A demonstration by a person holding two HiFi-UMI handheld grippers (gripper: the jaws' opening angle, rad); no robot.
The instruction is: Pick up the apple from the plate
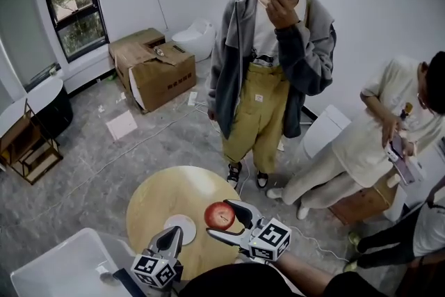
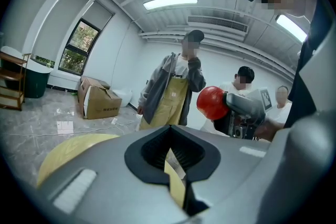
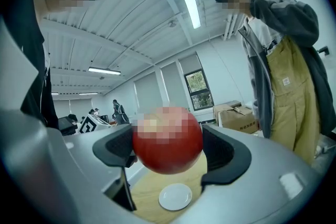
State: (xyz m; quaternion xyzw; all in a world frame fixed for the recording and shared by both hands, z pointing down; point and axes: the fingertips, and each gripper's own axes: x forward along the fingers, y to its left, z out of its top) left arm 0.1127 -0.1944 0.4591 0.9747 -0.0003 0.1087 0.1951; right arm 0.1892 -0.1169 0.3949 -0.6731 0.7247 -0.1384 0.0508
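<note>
Head view: the right gripper (image 1: 219, 218) has its 2 jaws clamped on a red apple (image 1: 220, 216), holding it in the air over the round wooden table (image 1: 149, 195). The white plate (image 1: 179, 228) lies on the tabletop just left of the apple, apart from it. Right gripper view confirms the grip: the apple (image 3: 168, 139) sits between the dark pads, touching both, with the plate (image 3: 175, 196) well below it. The left gripper (image 1: 170, 236) hovers over the table's near edge beside the plate; in the left gripper view its jaws stand closed to a thin slit, gripping nothing. A person in mustard overalls (image 1: 268, 66) stands beyond the table, and a cardboard box (image 1: 153, 69) sits on the floor behind.
</note>
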